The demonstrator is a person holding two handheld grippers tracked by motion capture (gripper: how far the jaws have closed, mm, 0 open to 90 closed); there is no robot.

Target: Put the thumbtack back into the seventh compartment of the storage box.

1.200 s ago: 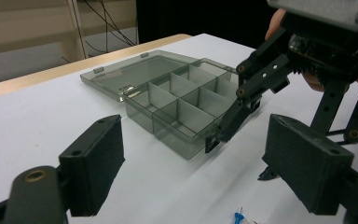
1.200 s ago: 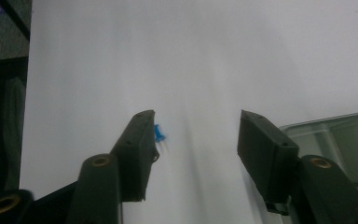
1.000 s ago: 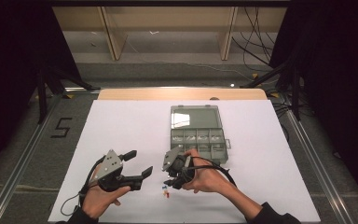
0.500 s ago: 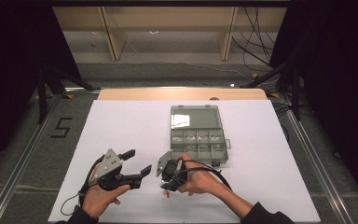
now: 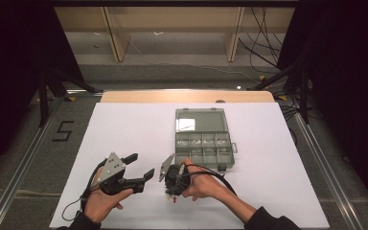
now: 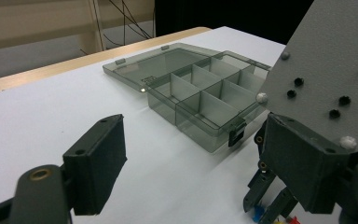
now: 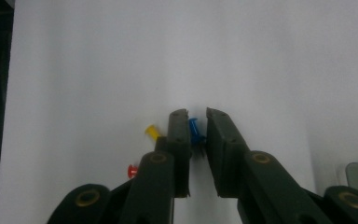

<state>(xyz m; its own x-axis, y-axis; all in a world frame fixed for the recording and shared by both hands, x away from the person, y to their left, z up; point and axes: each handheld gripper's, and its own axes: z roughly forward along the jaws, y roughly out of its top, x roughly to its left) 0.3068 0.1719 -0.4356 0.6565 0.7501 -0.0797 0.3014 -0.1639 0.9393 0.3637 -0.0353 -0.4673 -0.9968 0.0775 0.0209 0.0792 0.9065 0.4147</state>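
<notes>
Right gripper (image 7: pixel 196 122) points down at the white table (image 5: pixel 124 129), jaws narrowed around a small blue plastic push pin (image 7: pixel 194 131) — whether they clamp it yet, cannot tell. Pin looks light, rigid, slick, with a sharp point; likely to pop out sideways, so the waisted head is the spot to pinch. Yellow push pin (image 7: pixel 152 131) and red push pin (image 7: pixel 131 171) lie just beside. Left gripper (image 5: pixel 140 166) hovers nearby, jaws wide apart, holding nothing. Translucent grey compartment box (image 5: pixel 202 136) sits open beyond.

Red pushpin (image 7: pixel 131 171) half behind right gripper (image 7: pixel 198 116)
</notes>
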